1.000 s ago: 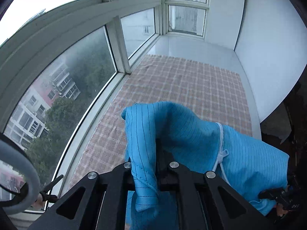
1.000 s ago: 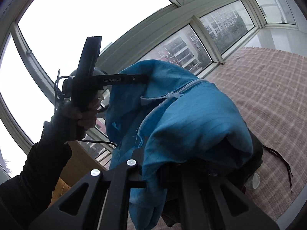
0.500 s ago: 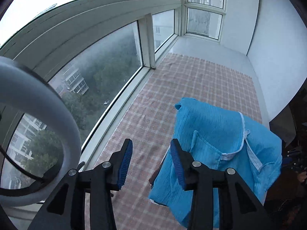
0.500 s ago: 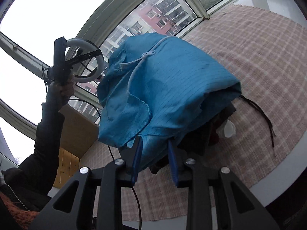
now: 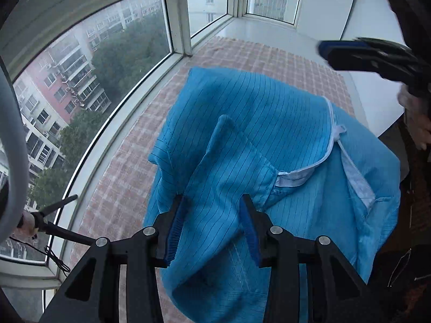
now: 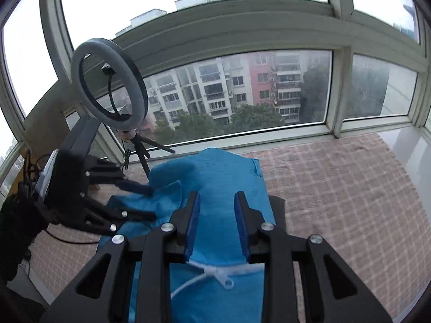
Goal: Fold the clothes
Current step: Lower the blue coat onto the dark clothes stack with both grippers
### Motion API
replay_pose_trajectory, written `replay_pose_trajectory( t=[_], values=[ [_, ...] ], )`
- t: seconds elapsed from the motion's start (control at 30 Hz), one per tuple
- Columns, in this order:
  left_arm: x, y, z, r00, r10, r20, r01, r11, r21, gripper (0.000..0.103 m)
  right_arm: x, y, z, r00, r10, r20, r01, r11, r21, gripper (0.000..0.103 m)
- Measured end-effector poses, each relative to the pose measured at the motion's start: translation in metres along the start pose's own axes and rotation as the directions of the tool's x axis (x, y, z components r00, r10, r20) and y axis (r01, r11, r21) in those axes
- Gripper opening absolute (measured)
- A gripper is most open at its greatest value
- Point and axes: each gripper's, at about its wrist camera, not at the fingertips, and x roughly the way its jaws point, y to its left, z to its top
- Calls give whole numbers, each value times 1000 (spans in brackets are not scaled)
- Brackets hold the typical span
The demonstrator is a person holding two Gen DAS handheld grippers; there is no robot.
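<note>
Blue garment (image 5: 269, 140) heaped on checked cloth (image 5: 129, 161), directly beneath left gripper (image 5: 212, 226) and right gripper (image 6: 216, 223); both parted, apparently gripping nothing.

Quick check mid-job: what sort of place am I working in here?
Likely an enclosed high-rise apartment balcony: curved windows overlooking residential blocks, a checked cloth spread as the work surface under the blue garment, and a ring light.

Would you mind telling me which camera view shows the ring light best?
The right wrist view: the ring light appears whole, on its tripod by the window. The left wrist view catches only a blurred arc of its rim at the left edge.
</note>
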Motion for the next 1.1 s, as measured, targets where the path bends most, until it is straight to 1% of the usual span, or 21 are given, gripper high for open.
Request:
replay_pose_trajectory(
  t=[0.03, 0.07, 0.13, 0.17, 0.27, 0.4, 0.43, 0.5, 0.53, 0.57, 0.6, 0.63, 0.7, 0.73, 0.8, 0.87, 0.93, 1.0, 1.03, 1.07, 1.1],
  values=[
    [4, 4, -3, 1000, -5, -6, 5, 1000, -12, 43, 25, -6, 4, 999, 12, -39, -11, 1000, 23, 27],
    [7, 8, -4, 1000, -10, -8, 10, 1000, -22, 46, 47, -8, 4, 997, -13, -76, 15, 1000, 20, 27],
    [11, 18, -7, 1000, -8, -9, 8, 999, -40, 51, 84, -9, -2, 985, -106, -133, 104, 994, -22, 24],
    [13, 23, -7, 1000, -4, -12, 4, 998, -55, 51, 98, -10, -5, 978, -142, -155, 138, 990, -37, 24],
    [3, 35, -8, 1000, 5, 9, -4, 996, -93, 50, 106, -13, -9, 967, -178, -180, 172, 984, -46, 24],
    [-38, 42, -14, 996, 34, 87, -24, 992, -120, 49, 74, -3, 15, 984, -132, -116, 126, 990, -59, 24],
    [-49, 43, -16, 993, 29, 112, -15, 992, -126, 49, 68, 3, 21, 988, -116, -101, 108, 991, -79, 25],
    [-63, 42, -15, 989, 2, 150, 19, 990, -137, 49, 73, 14, 33, 988, -112, -103, 98, 987, -129, 25],
    [-67, 41, -14, 987, -4, 159, 25, 991, -134, 49, 83, 18, 37, 987, -113, -114, 96, 985, -144, 25],
    [-66, 38, -13, 988, 9, 154, 10, 992, -123, 49, 94, 21, 40, 985, -111, -133, 90, 984, -153, 25],
    [-64, 35, -14, 989, 40, 140, -24, 993, -114, 49, 108, 20, 39, 980, -108, -167, 83, 986, -148, 25],
    [-59, 34, -15, 990, 60, 124, -46, 992, -114, 48, 124, 15, 36, 970, -126, -205, 97, 984, -148, 25],
    [-54, 36, -21, 993, 39, 112, -24, 991, -132, 48, 149, 3, 27, 947, -204, -247, 166, 972, -165, 25],
    [-55, 37, -25, 993, 36, 112, -20, 989, -143, 48, 157, -3, 23, 939, -225, -259, 187, 969, -163, 25],
    [-64, 35, -35, 991, 36, 126, -15, 987, -161, 48, 144, -12, 23, 951, -189, -245, 170, 981, -96, 25],
    [-75, 29, -46, 989, 34, 141, -10, 986, -169, 48, 112, -13, 24, 972, -131, -197, 125, 991, -41, 25],
    [-85, 18, -57, 987, 30, 158, -4, 986, -164, 48, 70, -2, 18, 988, -64, -138, 59, 998, -36, 25],
    [-94, 0, -66, 984, 27, 174, -2, 990, -138, 48, 31, 13, 1, 994, -24, -105, 16, 997, -72, 33],
    [-96, -8, -69, 984, 22, 178, 0, 992, -125, 48, 14, 21, -12, 995, -23, -94, 13, 995, -101, 36],
    [-96, -17, -72, 983, 16, 180, 5, 994, -112, 48, -1, 29, -27, 995, -51, -81, 40, 990, -133, 39],
    [-95, -26, -75, 983, 9, 183, 10, 995, -99, 48, -13, 36, -42, 994, -90, -66, 79, 985, -155, 39]
  ],
)
